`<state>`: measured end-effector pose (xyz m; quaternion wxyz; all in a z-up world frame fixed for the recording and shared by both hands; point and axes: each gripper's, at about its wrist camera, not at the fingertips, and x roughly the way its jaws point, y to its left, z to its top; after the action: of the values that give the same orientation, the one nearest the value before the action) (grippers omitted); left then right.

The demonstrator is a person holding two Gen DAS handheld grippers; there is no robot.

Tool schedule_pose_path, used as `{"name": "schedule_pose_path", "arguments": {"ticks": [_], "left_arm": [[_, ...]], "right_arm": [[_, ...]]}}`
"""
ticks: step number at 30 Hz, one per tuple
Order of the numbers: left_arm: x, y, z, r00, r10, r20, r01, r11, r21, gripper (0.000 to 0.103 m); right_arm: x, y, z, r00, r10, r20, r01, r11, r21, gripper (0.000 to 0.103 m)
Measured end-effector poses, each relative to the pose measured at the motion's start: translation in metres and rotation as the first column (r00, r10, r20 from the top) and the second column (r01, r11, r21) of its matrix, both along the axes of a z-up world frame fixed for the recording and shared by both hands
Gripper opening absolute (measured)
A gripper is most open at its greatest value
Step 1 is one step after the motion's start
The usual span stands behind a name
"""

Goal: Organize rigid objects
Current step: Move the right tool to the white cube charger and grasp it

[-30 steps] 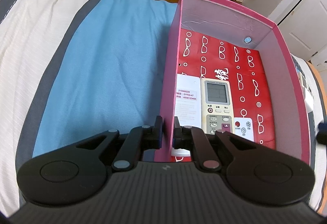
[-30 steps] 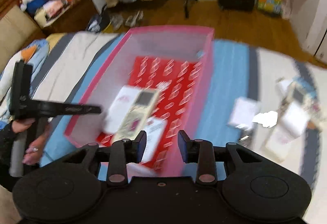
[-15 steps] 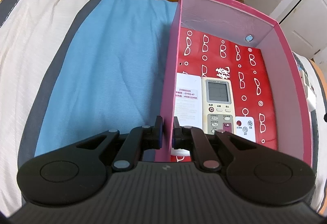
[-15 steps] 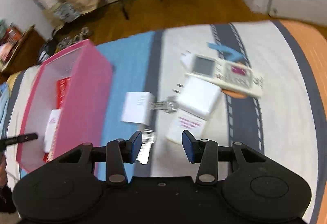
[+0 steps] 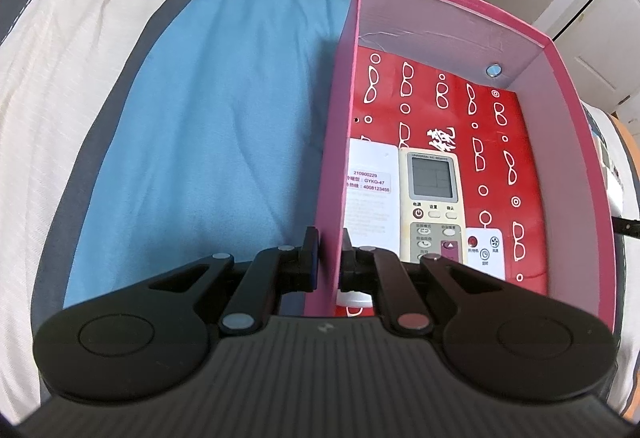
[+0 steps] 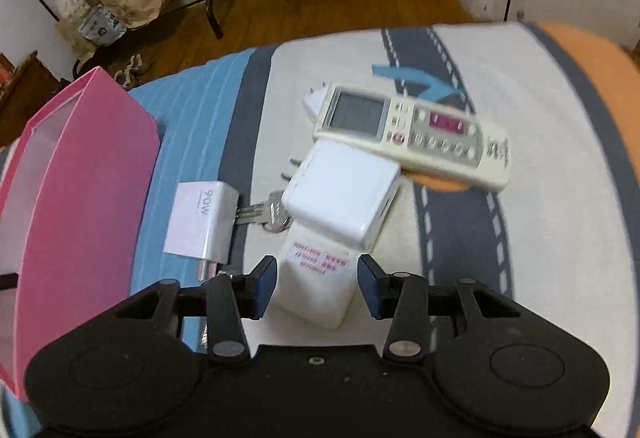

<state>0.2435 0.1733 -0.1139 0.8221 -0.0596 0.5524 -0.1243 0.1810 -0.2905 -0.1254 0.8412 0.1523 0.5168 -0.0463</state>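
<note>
Right wrist view shows my right gripper (image 6: 317,286) with its fingers spread apart, one on each side of a white labelled remote (image 6: 318,284) that lies on the bed cover (image 6: 560,158) just ahead of the pads, not yet touched as far as I can tell. A square white power adapter (image 6: 340,194) rests across its far end, and a long air-conditioner remote (image 6: 412,132) leans on that adapter in turn. A 90W charger (image 6: 200,224) sits to the left beside some keys (image 6: 266,216).

On the left wrist view, my left gripper (image 5: 328,262) is clamped on the near side wall of the pink box (image 5: 452,14), one finger outside and one inside. Inside the box, on a red glasses-print case (image 5: 496,158), lie a universal AC remote (image 5: 432,198), a white card-like remote (image 5: 370,186) and a small fan remote (image 5: 484,244).

I judge the labelled remote to be light, stiff plastic with smooth, rather slippery faces. I would take it across its narrow width near the close end, where nothing covers it. The risk is the stack: pulling it out may tip the adapter and send the long remote sliding, so I would draw it back slowly before lifting.
</note>
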Motion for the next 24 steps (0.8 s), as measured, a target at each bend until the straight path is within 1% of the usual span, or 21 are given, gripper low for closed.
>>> {"name": "schedule_pose_path", "arguments": {"ticks": [1, 5, 8, 10, 12, 14, 17, 21, 24], "left_arm": [[0.0, 0.0, 0.0, 1.0, 0.0, 0.0, 0.0, 1.0, 0.0, 0.007], [0.0, 0.0, 0.0, 1.0, 0.0, 0.001, 0.0, 1.0, 0.0, 0.007], [0.0, 0.0, 0.0, 1.0, 0.0, 0.0, 0.0, 1.0, -0.001, 0.007], [0.0, 0.0, 0.0, 1.0, -0.001, 0.0, 0.001, 1.0, -0.001, 0.007], [0.0, 0.001, 0.0, 1.0, 0.0, 0.0, 0.0, 1.0, -0.002, 0.007], [0.0, 0.001, 0.0, 1.0, -0.001, 0.001, 0.001, 1.0, -0.001, 0.007], [0.0, 0.001, 0.0, 1.0, 0.0, 0.0, 0.0, 1.0, -0.003, 0.007], [0.001, 0.0, 0.001, 1.0, 0.001, 0.0, -0.001, 1.0, -0.005, 0.007], [0.001, 0.001, 0.001, 1.0, 0.0, 0.001, 0.0, 1.0, -0.007, 0.007]], "right_arm": [[0.0, -0.001, 0.002, 1.0, 0.001, 0.013, 0.0, 1.0, -0.011, 0.061], [0.01, -0.009, 0.005, 0.998, -0.038, 0.05, 0.04, 0.999, -0.038, 0.062], [0.023, -0.014, 0.004, 0.997, -0.07, 0.043, 0.071, 0.997, -0.023, 0.064], [0.03, -0.014, 0.003, 0.995, -0.096, 0.036, 0.096, 0.995, -0.015, 0.07], [0.036, -0.017, 0.001, 0.99, -0.138, 0.021, 0.138, 0.99, 0.001, 0.071], [0.043, -0.017, -0.002, 0.988, -0.156, 0.004, 0.156, 0.988, 0.001, 0.071], [0.05, -0.014, -0.007, 0.986, -0.165, -0.018, 0.164, 0.986, -0.038, 0.072], [0.05, -0.017, -0.01, 0.98, -0.199, -0.021, 0.199, 0.98, -0.009, 0.07], [0.046, -0.016, -0.009, 0.981, -0.192, -0.035, 0.192, 0.981, -0.007, 0.07]]}}
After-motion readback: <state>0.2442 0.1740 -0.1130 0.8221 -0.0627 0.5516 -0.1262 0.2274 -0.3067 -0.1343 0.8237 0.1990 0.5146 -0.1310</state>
